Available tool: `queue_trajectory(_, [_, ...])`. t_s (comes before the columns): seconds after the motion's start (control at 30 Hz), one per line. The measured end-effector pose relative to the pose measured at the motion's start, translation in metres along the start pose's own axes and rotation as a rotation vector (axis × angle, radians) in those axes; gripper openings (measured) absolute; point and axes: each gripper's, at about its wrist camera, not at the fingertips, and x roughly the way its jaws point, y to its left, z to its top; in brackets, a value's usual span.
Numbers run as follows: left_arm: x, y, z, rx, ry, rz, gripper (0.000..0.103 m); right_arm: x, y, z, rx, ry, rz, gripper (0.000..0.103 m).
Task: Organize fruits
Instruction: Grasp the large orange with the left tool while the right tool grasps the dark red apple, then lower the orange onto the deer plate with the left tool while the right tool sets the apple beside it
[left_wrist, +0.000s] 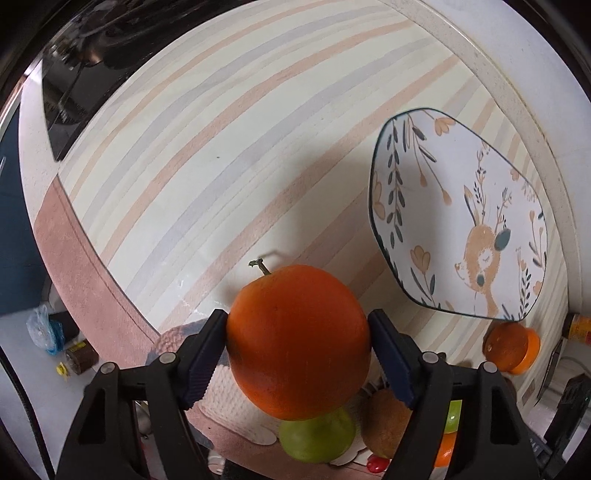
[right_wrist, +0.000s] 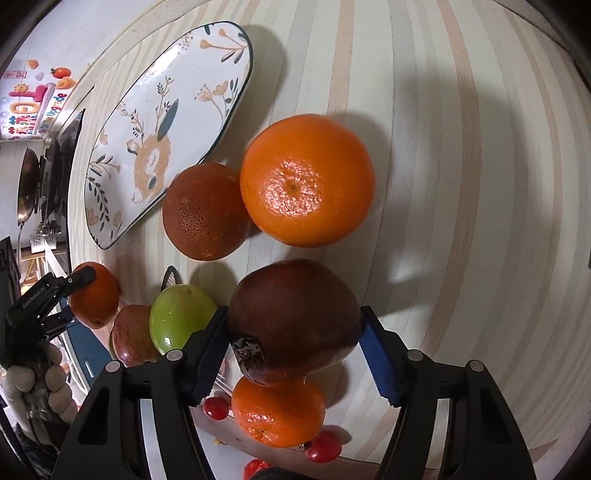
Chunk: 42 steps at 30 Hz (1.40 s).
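Observation:
In the left wrist view my left gripper (left_wrist: 299, 350) is shut on an orange fruit with a short stem (left_wrist: 295, 332), both pads pressed against its sides, above the striped cloth. The right wrist view shows that gripper (right_wrist: 79, 299) at the left edge with the same fruit (right_wrist: 98, 299). My right gripper (right_wrist: 295, 336) is shut on a dark red pomegranate (right_wrist: 291, 314), a pad against each flank. An empty deer-patterned plate (left_wrist: 458, 221) (right_wrist: 166, 140) lies on the cloth.
A large orange (right_wrist: 306, 181) and a darker orange (right_wrist: 205, 212) sit beside the plate. A green apple (right_wrist: 177, 314), a red apple (right_wrist: 131, 334), a small orange (right_wrist: 277, 413) and cherry tomatoes (right_wrist: 323, 446) crowd near the pomegranate. A gloved hand (right_wrist: 37, 384) grips the left tool.

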Motion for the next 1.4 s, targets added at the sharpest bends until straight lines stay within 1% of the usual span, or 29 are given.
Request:
queue_trajectory(0.07, [-0.003,0.005,-0.001,0.009,0.002,0.009,0.074,-0.001,-0.003,-0.001,-0.003,0.007,0.005,0.07])
queue_trajectory(0.13, [-0.005,-0.001,-0.013,0.028,-0.003,0.018,0.074,-0.002,-0.002,-0.004,-0.009,0.009,0.009,0.07])
queue_trajectory(0.17, [-0.007,-0.006,-0.019,0.038,-0.007,0.018,0.074,-0.005,-0.001,-0.006,-0.018,0.004,0.01,0.07])
queue_trajectory(0.3, [-0.028,-0.009,-0.025,0.069,-0.039,0.001,0.073,-0.015,0.002,-0.011,-0.029,-0.007,0.028,0.07])
queue_trajectory(0.43, [-0.063,-0.017,-0.024,0.103,-0.093,-0.06,0.073,-0.037,0.015,-0.016,-0.049,-0.02,0.079,0.07])
queue_trajectory(0.5, [-0.079,-0.032,-0.023,0.116,-0.112,-0.094,0.073,-0.055,0.026,-0.013,-0.072,-0.042,0.111,0.07])
queue_trajectory(0.57, [-0.088,-0.054,-0.012,0.131,-0.114,-0.133,0.074,-0.07,0.039,-0.005,-0.102,-0.074,0.128,0.07])
queue_trajectory(0.63, [-0.09,-0.073,0.002,0.156,-0.1,-0.155,0.074,-0.086,0.056,0.015,-0.147,-0.109,0.137,0.07])
queue_trajectory(0.67, [-0.088,-0.081,0.009,0.162,-0.102,-0.151,0.074,-0.088,0.062,0.023,-0.163,-0.121,0.132,0.07])
queue_trajectory(0.7, [-0.086,-0.087,0.014,0.168,-0.101,-0.145,0.074,-0.088,0.072,0.04,-0.2,-0.143,0.098,0.07])
queue_trajectory(0.77, [-0.072,-0.1,0.031,0.171,-0.072,-0.142,0.074,-0.085,0.085,0.064,-0.248,-0.171,0.038,0.07])
queue_trajectory(0.8, [-0.063,-0.102,0.039,0.162,-0.051,-0.146,0.074,-0.077,0.095,0.082,-0.277,-0.174,0.001,0.07])
queue_trajectory(0.87, [-0.047,-0.109,0.054,0.16,-0.01,-0.137,0.074,-0.064,0.103,0.106,-0.313,-0.165,-0.051,0.07])
queue_trajectory(0.9, [-0.043,-0.111,0.058,0.159,-0.001,-0.127,0.074,-0.056,0.107,0.12,-0.337,-0.159,-0.087,0.07])
queue_trajectory(0.97, [-0.034,-0.118,0.068,0.174,0.007,-0.104,0.074,-0.044,0.112,0.137,-0.36,-0.138,-0.121,0.07])
queue_trajectory(1.1, [-0.026,-0.129,0.08,0.186,0.016,-0.095,0.074,-0.025,0.118,0.156,-0.391,-0.103,-0.155,0.07])
queue_trajectory(1.23, [-0.018,-0.137,0.088,0.191,0.035,-0.08,0.074,-0.016,0.124,0.166,-0.414,-0.094,-0.183,0.07])
queue_trajectory(1.4, [-0.011,-0.136,0.092,0.184,0.054,-0.052,0.074,-0.005,0.128,0.173,-0.412,-0.064,-0.193,0.071])
